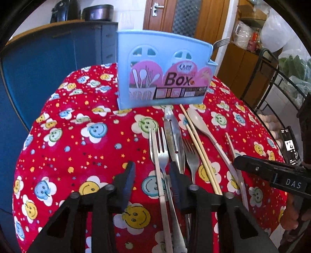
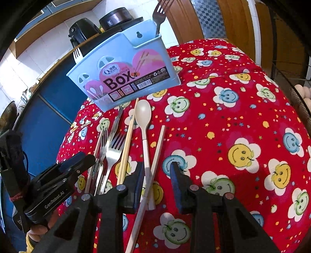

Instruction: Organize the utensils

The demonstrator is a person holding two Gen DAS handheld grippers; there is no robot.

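Worktop (image 1: 64,155) under red smiley-print cloth. One light-blue plastic utensil box (image 1: 163,77) at frame top, upright, two forks (image 2: 158,17) standing in it. Lying loose below the box, frame centre: two steel forks (image 1: 162,153), one steel peeler (image 1: 173,134), one white plastic spoon (image 2: 143,114), three wooden chopsticks (image 2: 127,144). Left tool (image 1: 152,172) angled down, part open astride a fork handle, not clamped. Right tool (image 2: 157,171) angled down, part open over the spoon handle and one chopstick, no grip.

Home kitchen — wooden door (image 1: 186,17), rice cooker (image 1: 98,12) (on blue cabinet (image 1: 48,56)), smiley-print tablecloth (image 1: 77,148).
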